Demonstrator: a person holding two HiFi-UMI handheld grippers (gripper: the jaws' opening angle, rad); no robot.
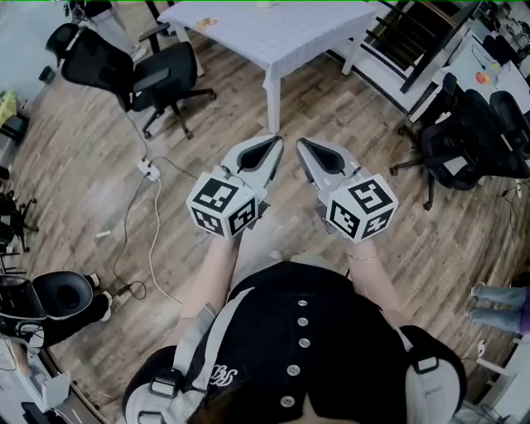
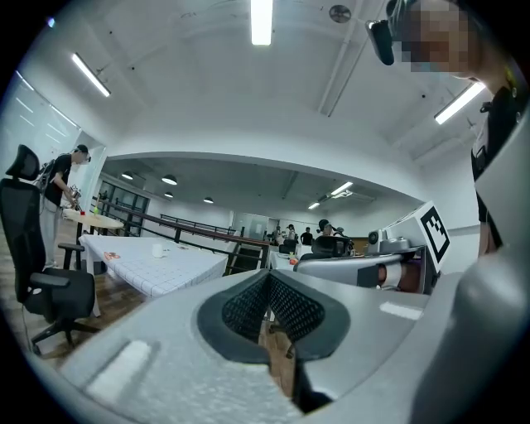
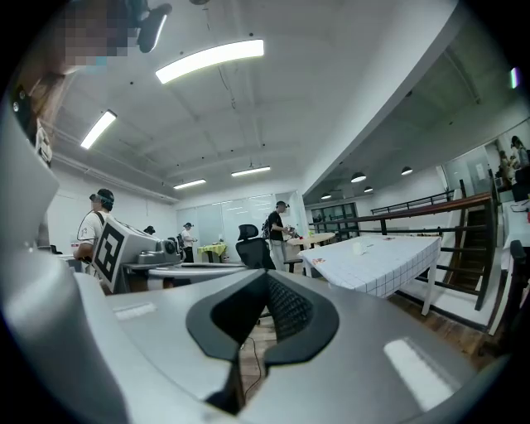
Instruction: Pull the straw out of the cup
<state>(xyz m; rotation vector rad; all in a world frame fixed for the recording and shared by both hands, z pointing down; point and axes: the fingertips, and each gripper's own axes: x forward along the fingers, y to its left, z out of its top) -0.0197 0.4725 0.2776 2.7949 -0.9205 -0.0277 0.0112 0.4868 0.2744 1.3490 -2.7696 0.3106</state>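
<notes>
Straw: too small to make out in any view; whether it sits in the cup cannot be told.
Cup: a small white cup (image 2: pixel 157 249) stands upright on the tabletop, far ahead of both grippers and touching neither.
Tabletop: white with a fine grid pattern (image 1: pixel 273 37) on white legs, at the top of the head view, well apart from the grippers. A small flat orange item (image 1: pixel 207 23) lies near its left end.
Left gripper: the left gripper (image 1: pixel 269 149) is held out level in front of the person's body, with its marker cube nearest the person. Its fingers (image 2: pixel 240 310) are pressed together at the tips with nothing between them; only floor shows through the slit lower down.
Right gripper: the right gripper (image 1: pixel 305 147) is held just beside the left one, the two tips close but not touching. Its fingers (image 3: pixel 286 310) are pressed together and pinch nothing.
Person: seen from above in a black top with a row of buttons (image 1: pixel 298 348), forearms stretched forward.
Floor: wood planks (image 1: pixel 74 166); a white cable (image 1: pixel 153 240) trails across them from a power strip (image 1: pixel 149 170).
Chairs: a black office chair (image 1: pixel 161 79) stands left of the tabletop and another (image 1: pixel 451 153) to the right.
Background: other people stand at distant tables in the gripper views, and a dark stair railing (image 3: pixel 464 203) runs behind the tabletop.
</notes>
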